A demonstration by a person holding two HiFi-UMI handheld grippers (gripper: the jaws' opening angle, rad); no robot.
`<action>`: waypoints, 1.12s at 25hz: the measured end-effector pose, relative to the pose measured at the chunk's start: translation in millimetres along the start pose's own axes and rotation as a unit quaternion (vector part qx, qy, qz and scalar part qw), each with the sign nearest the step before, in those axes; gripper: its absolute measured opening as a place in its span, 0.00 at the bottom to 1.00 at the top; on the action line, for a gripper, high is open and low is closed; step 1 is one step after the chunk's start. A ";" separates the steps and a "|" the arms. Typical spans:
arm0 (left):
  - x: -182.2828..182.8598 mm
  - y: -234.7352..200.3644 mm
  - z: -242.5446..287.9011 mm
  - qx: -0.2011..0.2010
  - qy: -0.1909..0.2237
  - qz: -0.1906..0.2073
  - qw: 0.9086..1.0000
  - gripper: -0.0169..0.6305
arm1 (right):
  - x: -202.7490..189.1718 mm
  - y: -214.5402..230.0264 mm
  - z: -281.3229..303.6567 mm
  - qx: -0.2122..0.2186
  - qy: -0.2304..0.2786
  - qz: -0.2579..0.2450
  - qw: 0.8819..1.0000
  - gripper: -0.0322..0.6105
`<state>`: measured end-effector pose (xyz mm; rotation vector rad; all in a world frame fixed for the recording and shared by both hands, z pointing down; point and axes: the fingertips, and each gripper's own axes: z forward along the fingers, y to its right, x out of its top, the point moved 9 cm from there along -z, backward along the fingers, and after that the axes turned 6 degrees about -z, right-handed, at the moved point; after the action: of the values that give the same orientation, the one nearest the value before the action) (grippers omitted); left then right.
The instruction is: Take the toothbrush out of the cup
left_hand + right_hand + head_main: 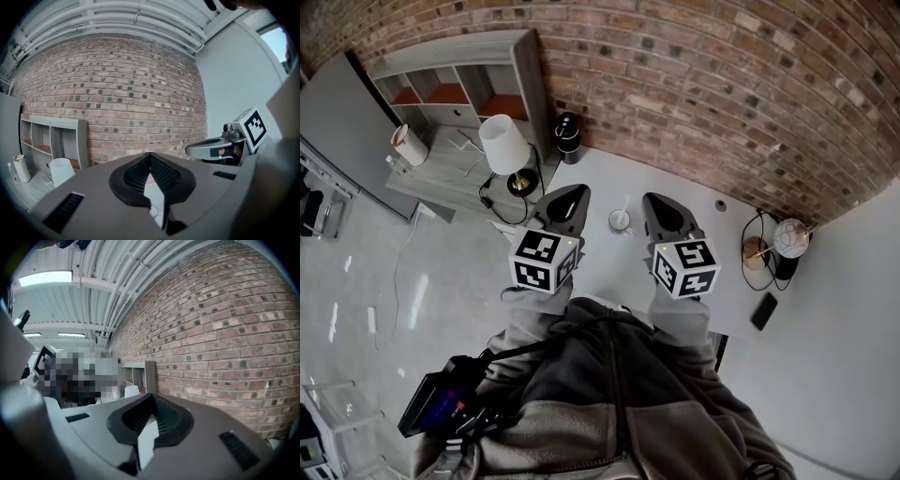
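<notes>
Head view, gripper pair over the white table. We see the left gripper and the right gripper held side by side, both pointing away from the person toward the brick wall. In the left gripper view its ribbed pads meet at the tip with nothing between them. The right gripper view shows the same: jaws pressed together and empty.

The cup stands on the table in the gap between the two claws, to the right of the left one and to the left of the right one. We judge it to lie below both, since neither gripper view takes it in. Neither claw is clearly the nearer.

We cannot make out the toothbrush at this size. If it stands in the cup, we take its long axis to run roughly upright, so whichever claw reaches must first spread, then tip downward and inward.
</notes>
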<state>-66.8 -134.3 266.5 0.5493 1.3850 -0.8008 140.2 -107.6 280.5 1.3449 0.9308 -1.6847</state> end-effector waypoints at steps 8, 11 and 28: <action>-12.8 -16.4 19.4 -0.010 -0.036 -0.022 0.999 0.03 | -17.5 6.9 21.0 -0.001 -0.042 0.022 0.999 0.05; -20.6 -24.3 30.9 -0.011 -0.051 -0.029 0.998 0.03 | -26.5 13.4 32.5 -0.001 -0.056 0.031 0.998 0.05; -125.3 -32.8 40.6 -0.011 -0.172 -0.110 0.979 0.03 | -126.3 2.4 41.8 0.017 -0.169 0.100 0.980 0.05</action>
<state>-65.8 -164.1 398.9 0.2265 1.1428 -1.0070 143.0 -130.1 411.6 1.0859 0.5549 -1.7086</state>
